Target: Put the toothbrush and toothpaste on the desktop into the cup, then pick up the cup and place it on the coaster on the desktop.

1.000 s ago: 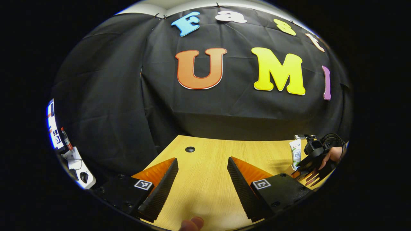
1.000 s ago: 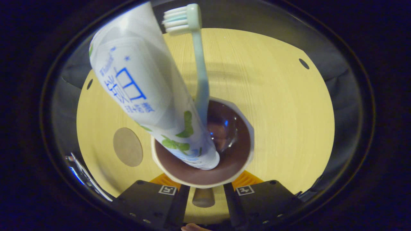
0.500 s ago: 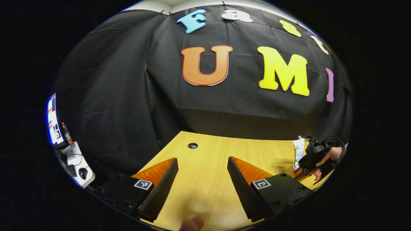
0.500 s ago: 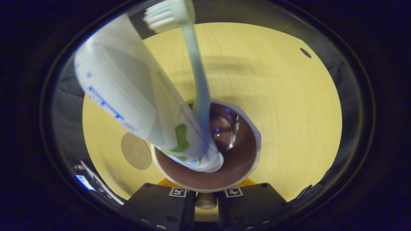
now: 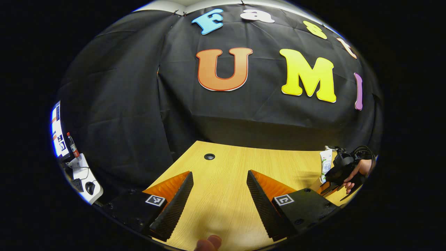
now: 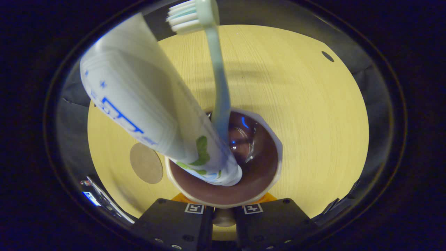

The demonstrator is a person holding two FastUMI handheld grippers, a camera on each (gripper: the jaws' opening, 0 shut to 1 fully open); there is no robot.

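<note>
Toothbrush (image 6: 217, 87) and toothpaste (image 6: 146, 104) inside cup (image 6: 268, 174)

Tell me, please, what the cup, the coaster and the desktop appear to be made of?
The cup looks like glossy glazed ceramic or hard plastic: pale rim, dark inside with bright glints. The coaster seems matte cork or fibreboard: flat, dull brown, no shine. The desktop looks like light wood or wood-grain laminate, with fine parallel lines.

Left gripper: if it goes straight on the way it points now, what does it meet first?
Probably the bare desktop: the open left gripper has nothing between its fingers, and the black cloth wall stands beyond the desk's far edge.
</note>
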